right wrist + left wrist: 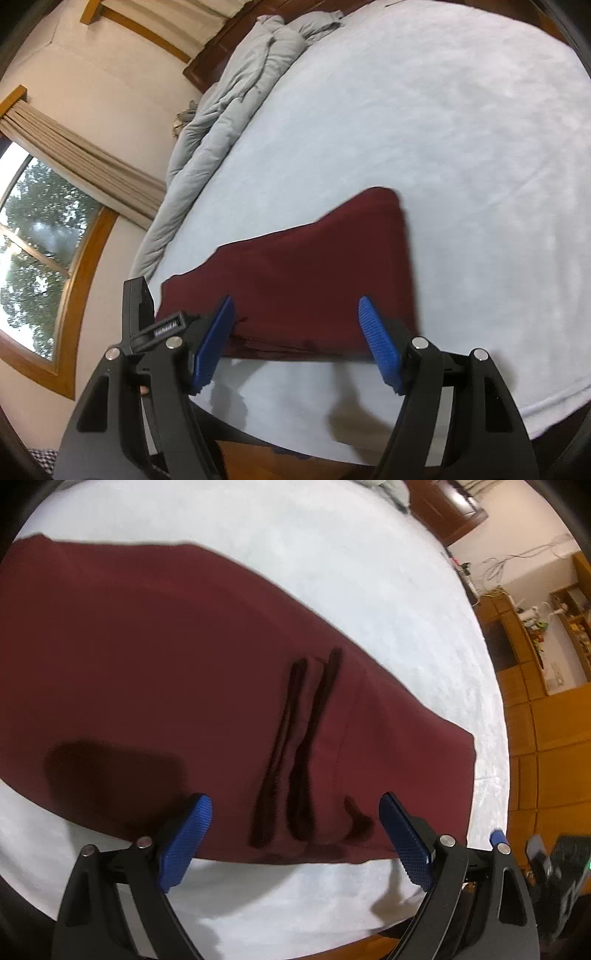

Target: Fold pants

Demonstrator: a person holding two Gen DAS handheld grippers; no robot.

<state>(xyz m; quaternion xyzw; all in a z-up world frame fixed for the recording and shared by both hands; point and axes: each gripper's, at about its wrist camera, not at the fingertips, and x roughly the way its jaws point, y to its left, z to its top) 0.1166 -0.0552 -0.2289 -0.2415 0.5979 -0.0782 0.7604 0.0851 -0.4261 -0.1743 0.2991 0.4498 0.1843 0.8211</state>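
pants (184, 664) flat on bed (332, 554) | left gripper (295, 827), right gripper (295, 332) both wide, empty | quilt (229, 92) bunched at far edge

The maroon pants (166, 664) run past the left wrist view's left edge; small items on the wooden shelves (532, 635) beyond them are perhaps toys, too small to tell.

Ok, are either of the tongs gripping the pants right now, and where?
Nothing is held. Both the left tongs and the right tongs stand open above the near edge of the pants, which lie flat on the bed.
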